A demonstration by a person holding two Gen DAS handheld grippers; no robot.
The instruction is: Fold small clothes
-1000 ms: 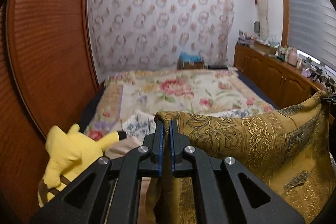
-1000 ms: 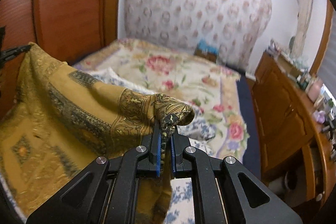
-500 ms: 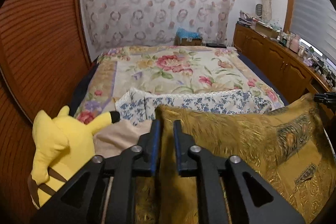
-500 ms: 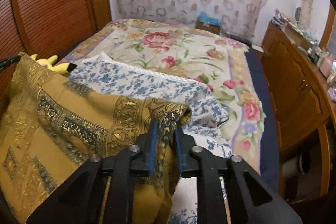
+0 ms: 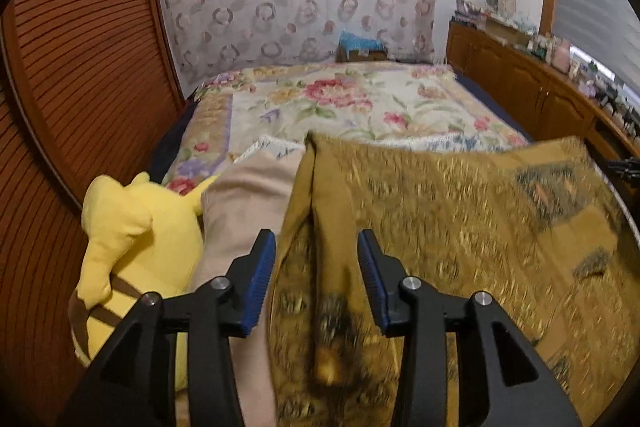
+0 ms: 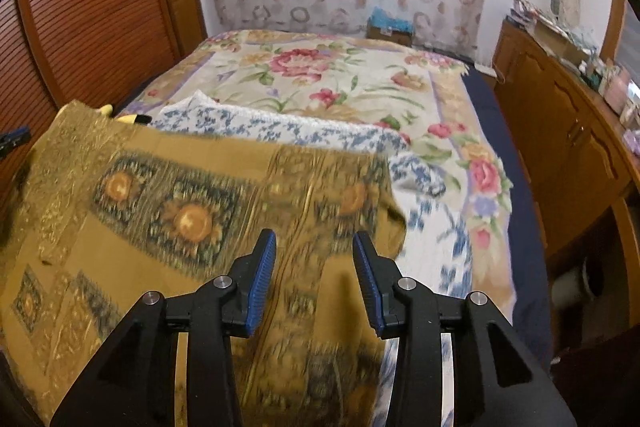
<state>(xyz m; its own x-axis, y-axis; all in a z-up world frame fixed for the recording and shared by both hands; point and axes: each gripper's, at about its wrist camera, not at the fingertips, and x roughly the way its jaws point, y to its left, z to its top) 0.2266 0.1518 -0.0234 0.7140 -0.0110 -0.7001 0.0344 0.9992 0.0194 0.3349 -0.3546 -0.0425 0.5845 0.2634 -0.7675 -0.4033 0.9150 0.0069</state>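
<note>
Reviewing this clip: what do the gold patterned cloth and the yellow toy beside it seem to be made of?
Gold patterned cloth: looks like thin woven fabric, perhaps silky or brocade-like; it drapes in soft folds and its gold motifs glint slightly, though blur leaves the weave unclear. Yellow toy: apparently soft plush with a matte, fuzzy surface, stitched seams and a brown strap.

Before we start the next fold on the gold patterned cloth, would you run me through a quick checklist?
1. Left gripper released: ok, jaws opening, pads off the gold cloth.
2. Right gripper released: ok, jaws opening, cloth lies loose between them.
3. Cloth flat: cannot tell, picture blurred.
4. Yellow plush toy off the cloth: ok, beside it.
5. Blue floral cloth separate: not ok, the gold cloth overlaps it.
</note>
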